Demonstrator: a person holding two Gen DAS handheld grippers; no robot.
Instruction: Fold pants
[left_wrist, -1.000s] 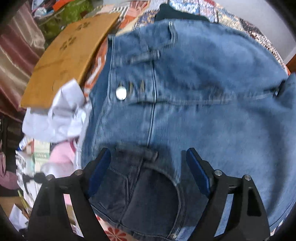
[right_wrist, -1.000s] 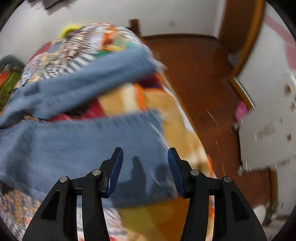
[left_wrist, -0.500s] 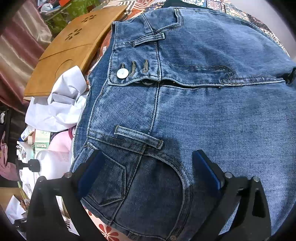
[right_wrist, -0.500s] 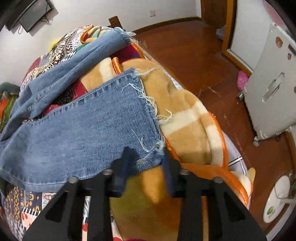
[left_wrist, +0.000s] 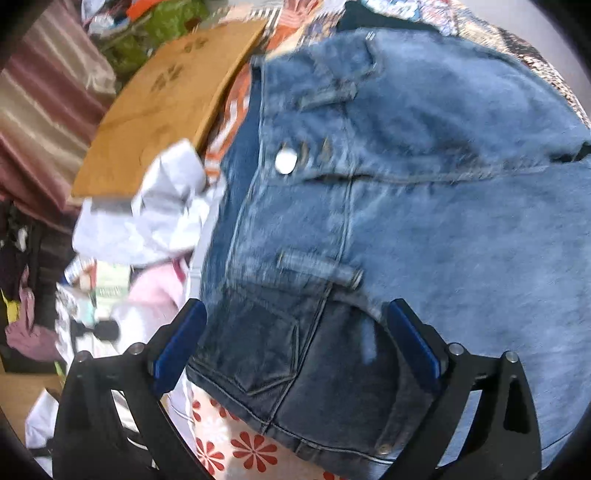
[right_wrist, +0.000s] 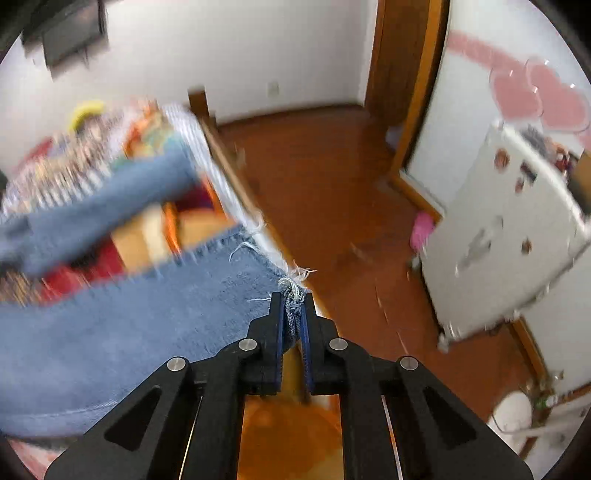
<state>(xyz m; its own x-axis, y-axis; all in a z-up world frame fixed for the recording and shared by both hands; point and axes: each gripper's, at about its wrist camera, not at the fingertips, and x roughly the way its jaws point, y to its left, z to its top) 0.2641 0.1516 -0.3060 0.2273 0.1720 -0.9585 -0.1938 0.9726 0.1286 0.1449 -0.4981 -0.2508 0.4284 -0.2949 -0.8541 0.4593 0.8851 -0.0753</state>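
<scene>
Blue denim pants (left_wrist: 406, 206) lie spread on a patterned bed, waistband and silver button (left_wrist: 285, 161) toward the left. My left gripper (left_wrist: 295, 343) is open, hovering over the front pocket and waistband corner, fingers astride the denim without touching it. In the right wrist view my right gripper (right_wrist: 294, 314) is shut on the frayed hem corner of the near pant leg (right_wrist: 147, 317) and holds it lifted off the bed. The other pant leg (right_wrist: 103, 206) lies further back across the bed.
A wooden board (left_wrist: 166, 114), crumpled white cloth (left_wrist: 155, 218) and clutter lie left of the waistband. A floral sheet (left_wrist: 236, 443) shows under the pants. Right of the bed are a wooden floor (right_wrist: 325, 192), a white fridge (right_wrist: 509, 240) and a door frame (right_wrist: 417, 110).
My right gripper has closed on the frayed hem corner and lifted it; half a second ago it was open around it. My left gripper stayed open over the waistband, shifting slightly.
</scene>
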